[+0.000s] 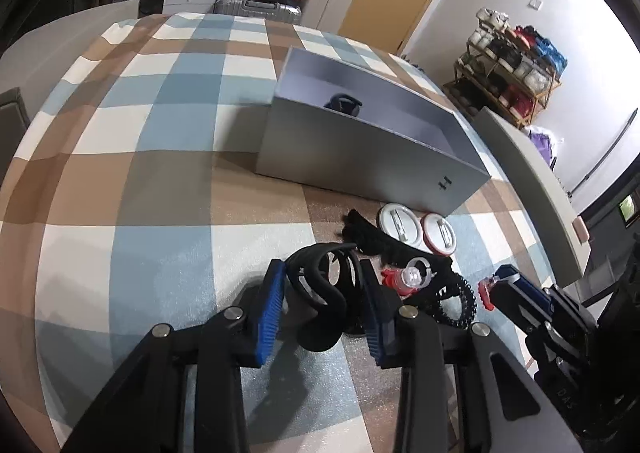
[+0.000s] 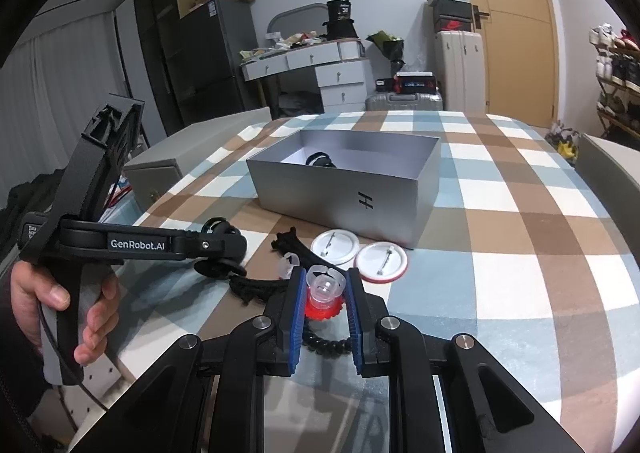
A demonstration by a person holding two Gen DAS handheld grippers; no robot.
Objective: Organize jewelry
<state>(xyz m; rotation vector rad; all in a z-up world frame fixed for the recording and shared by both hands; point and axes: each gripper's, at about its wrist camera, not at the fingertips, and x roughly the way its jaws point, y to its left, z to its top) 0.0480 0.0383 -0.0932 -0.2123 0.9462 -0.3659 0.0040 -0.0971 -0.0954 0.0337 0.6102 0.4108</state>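
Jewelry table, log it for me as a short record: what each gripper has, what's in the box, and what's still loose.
left gripper: shut on black bracelet
right gripper: shut on red-and-clear ring
grey box: open, one black item inside
loose on checked cloth: two round pin badges, black lace piece, black bead string

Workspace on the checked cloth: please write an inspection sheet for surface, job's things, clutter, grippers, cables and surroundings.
Surface: table under a checked cloth.
Job's things: open grey box with a dark item inside; two round badges beside it; black bead bracelet; black toothed piece on the cloth.
Clutter: nothing seen.
Grippers: left gripper shut on a black ring-shaped piece; right gripper shut on a clear and red ring.
Cables: a black cable at the hand.
Surroundings: white desk, suitcase, door, shoe rack.
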